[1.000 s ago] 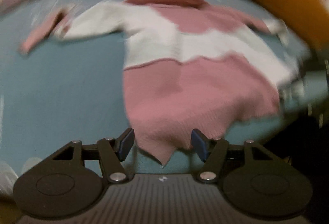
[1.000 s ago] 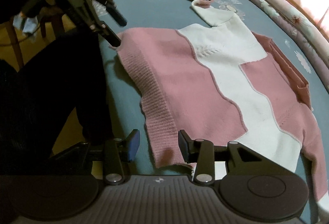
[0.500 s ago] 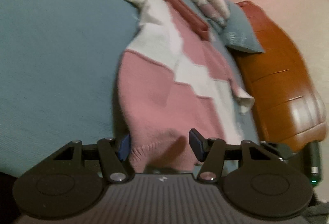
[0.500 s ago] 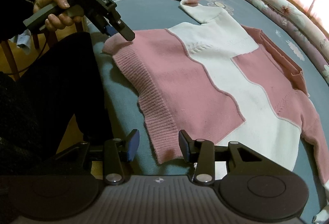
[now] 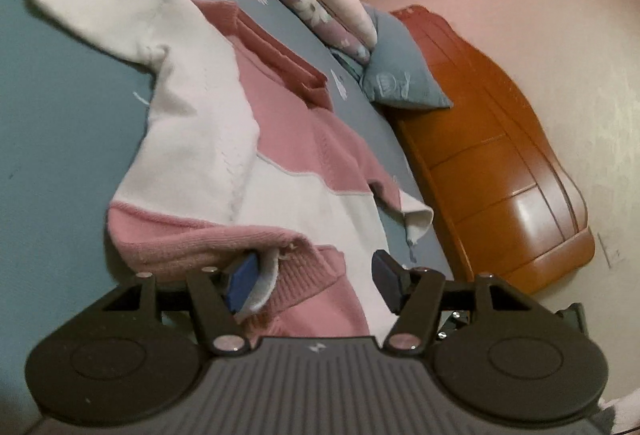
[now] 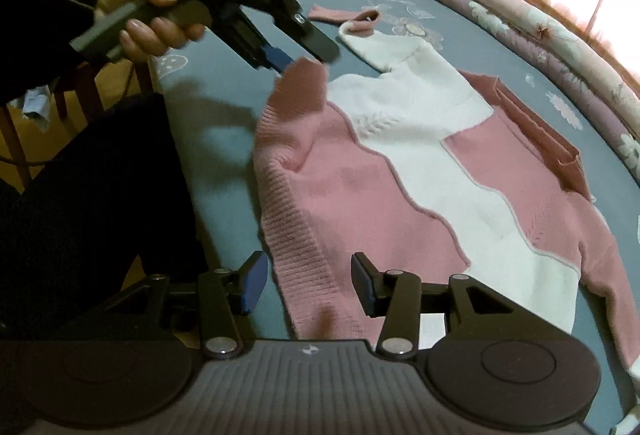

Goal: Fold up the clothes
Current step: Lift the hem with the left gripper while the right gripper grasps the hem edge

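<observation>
1. A pink and white sweater (image 6: 420, 171) lies spread on the blue bedsheet (image 6: 216, 139) of a bed, front up, its collar toward 3 o'clock in the right wrist view and its ribbed hem toward 8 o'clock.
2. The left gripper (image 6: 304, 61), held in a hand (image 6: 148, 19) at 10 o'clock in that view, has the hem corner between its fingers and lifts it off the sheet, so the cloth rises into a peak.
3. In the left wrist view the folded hem lies against the left blue pad (image 5: 242, 281); the right pad stands clear of the cloth, so the gap is middling wide.
4. The right gripper (image 6: 308, 285) hovers over the near hem corner at 6 o'clock. Its jaws have just been opening; the knit shows between them, neither pad pressing it.
5. One white sleeve with a pink cuff (image 6: 362, 25) lies toward 12 o'clock.
6. A rolled floral quilt (image 6: 532, 35) runs along the far edge; a wooden headboard (image 5: 496, 171) stands at 3 o'clock in the left view.
</observation>
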`<act>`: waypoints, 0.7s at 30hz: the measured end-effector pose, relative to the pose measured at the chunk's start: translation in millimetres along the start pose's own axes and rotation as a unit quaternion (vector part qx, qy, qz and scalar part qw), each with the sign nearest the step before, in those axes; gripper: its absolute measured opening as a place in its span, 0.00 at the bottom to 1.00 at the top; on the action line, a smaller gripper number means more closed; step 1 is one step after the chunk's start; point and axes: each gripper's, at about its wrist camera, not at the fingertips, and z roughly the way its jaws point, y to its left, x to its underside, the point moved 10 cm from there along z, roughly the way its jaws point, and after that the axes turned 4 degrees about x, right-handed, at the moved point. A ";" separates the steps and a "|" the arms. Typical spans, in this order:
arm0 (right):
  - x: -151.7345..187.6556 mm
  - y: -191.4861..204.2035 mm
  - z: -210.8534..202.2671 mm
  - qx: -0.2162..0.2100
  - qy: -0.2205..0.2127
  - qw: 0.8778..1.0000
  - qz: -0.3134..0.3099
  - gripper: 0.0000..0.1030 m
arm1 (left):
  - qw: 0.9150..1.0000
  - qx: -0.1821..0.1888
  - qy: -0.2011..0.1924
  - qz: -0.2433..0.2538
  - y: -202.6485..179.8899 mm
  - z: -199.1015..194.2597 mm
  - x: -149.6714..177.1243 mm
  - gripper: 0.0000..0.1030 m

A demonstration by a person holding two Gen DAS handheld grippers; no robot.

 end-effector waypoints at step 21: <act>-30.2 -125.2 68.4 0.137 0.008 0.986 0.096 0.52 | 0.995 -0.096 -0.017 -0.003 46.4 19.1 -36.0 0.60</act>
